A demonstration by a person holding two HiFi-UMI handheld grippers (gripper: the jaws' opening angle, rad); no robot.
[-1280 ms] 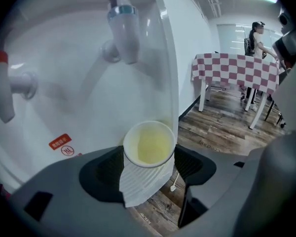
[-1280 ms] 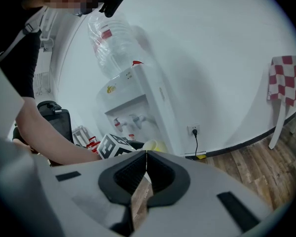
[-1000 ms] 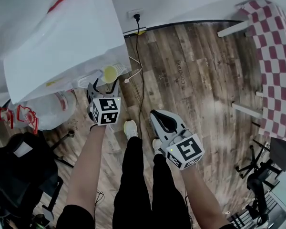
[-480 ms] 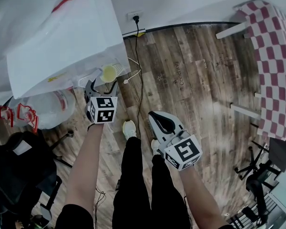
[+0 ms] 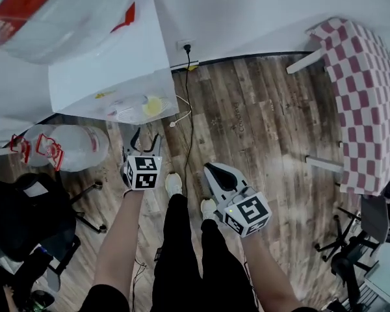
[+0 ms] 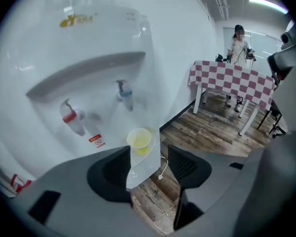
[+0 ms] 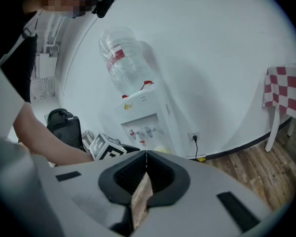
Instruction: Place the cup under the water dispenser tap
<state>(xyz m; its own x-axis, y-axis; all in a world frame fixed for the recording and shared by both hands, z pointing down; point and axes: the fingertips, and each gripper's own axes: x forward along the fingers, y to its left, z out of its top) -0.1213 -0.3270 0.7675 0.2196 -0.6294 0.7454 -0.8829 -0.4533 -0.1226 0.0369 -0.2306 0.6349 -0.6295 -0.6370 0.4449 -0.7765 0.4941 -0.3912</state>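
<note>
A small yellow cup (image 5: 151, 105) (image 6: 139, 139) stands on the drip tray of the white water dispenser (image 5: 104, 64) (image 7: 144, 118), below its blue tap (image 6: 126, 94); a red tap (image 6: 71, 117) is to the left. My left gripper (image 5: 147, 135) (image 6: 148, 154) hangs just in front of the cup and apart from it. It is open; its jaws have just been closing a little, with nothing between them. My right gripper (image 5: 214, 171) (image 7: 146, 154) is shut and empty, held lower right over the floor.
Clear water bottles (image 5: 68, 147) lie on the floor left of the dispenser, by a black chair (image 5: 23, 216). A cord (image 5: 190, 109) runs from the wall socket (image 5: 185, 44). A checked table (image 5: 364, 103) stands at the right. A person (image 6: 239, 43) stands beyond it.
The left gripper has drawn back from the cup, which stays on the drip tray. Both grippers have risen, and the head view now shows more of the dispenser's top.
</note>
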